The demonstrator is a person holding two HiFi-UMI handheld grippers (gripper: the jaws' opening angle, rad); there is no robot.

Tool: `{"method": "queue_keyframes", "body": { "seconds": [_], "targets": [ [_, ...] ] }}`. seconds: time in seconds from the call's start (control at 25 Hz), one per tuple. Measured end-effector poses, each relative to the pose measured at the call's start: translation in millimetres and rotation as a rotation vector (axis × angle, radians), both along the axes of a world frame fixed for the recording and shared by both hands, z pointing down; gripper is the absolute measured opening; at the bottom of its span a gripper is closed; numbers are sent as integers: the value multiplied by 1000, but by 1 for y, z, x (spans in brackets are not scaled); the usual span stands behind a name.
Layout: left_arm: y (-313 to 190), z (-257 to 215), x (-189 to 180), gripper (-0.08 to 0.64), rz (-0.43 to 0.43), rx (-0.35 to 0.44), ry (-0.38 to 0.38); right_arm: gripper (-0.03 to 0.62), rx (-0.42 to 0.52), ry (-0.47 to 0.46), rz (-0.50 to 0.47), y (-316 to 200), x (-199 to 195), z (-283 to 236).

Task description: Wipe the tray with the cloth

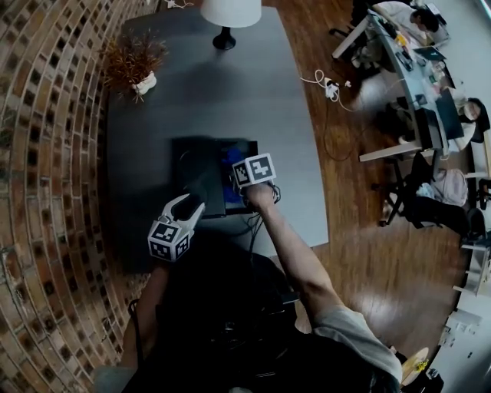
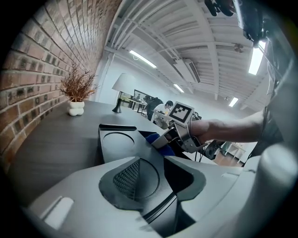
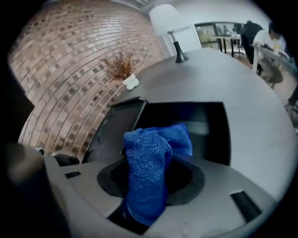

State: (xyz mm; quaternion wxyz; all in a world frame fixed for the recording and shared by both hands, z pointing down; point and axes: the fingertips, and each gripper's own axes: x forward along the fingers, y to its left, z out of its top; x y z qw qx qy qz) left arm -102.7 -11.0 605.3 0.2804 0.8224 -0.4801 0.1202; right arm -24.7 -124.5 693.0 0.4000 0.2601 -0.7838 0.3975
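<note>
A dark compartment tray [image 1: 192, 161] lies on the grey table, close to the person. My right gripper [image 1: 244, 188] is over the tray's right half, shut on a blue cloth [image 3: 146, 172] that bunches up between its pads and hangs over the tray [image 3: 121, 125]. A bit of that cloth [image 2: 151, 138] shows under the right gripper [image 2: 163, 139] in the left gripper view. My left gripper [image 1: 193, 207] is at the tray's near left edge. Its jaws [image 2: 153, 176] are closed, with the tray's rim [image 2: 116, 144] running in between them.
A potted dried plant [image 1: 134, 65] stands at the table's far left by the brick wall [image 1: 46, 153]. A white lamp [image 1: 229, 15] stands at the far edge. Right of the table is wooden floor with a cable [image 1: 330, 88], office desks and seated people.
</note>
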Motion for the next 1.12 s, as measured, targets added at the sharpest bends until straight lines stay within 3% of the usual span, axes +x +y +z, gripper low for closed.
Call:
{"method": "queue_keyframes", "body": {
  "seconds": [0.08,0.2,0.28,0.4,0.48,0.64,0.72,0.92,1.12],
  "targets": [
    [1,-1,0,147,-4,-4,-3,170,12,-42,41,-22,-5,-5],
    [-1,-3,2,148,-8,3,-5,172,87,-93,189,-59,-12,-9],
    [-1,-4,3,148,-9,1,-4,172,91,-89,241,-62,-12,-5],
    [-1,-4,2,147,-9,0,-2,170,32,-35,170,-46,-10,1],
    [-2,-3,0,147,-8,6,-12,172,-32,-51,126,-38,-10,-1],
    [-1,-5,3,147,-12,4,-19,172,1,-175,348,-69,-5,-8],
    [-2,-3,3,147,-11,7,-21,172,-5,-185,380,-68,-8,-4],
    [-1,-3,3,147,-15,1,-20,167,-143,-100,197,-15,-5,1],
    [-1,1,3,147,-21,2,-32,167,-241,-34,-55,56,10,2]
  ]
}}
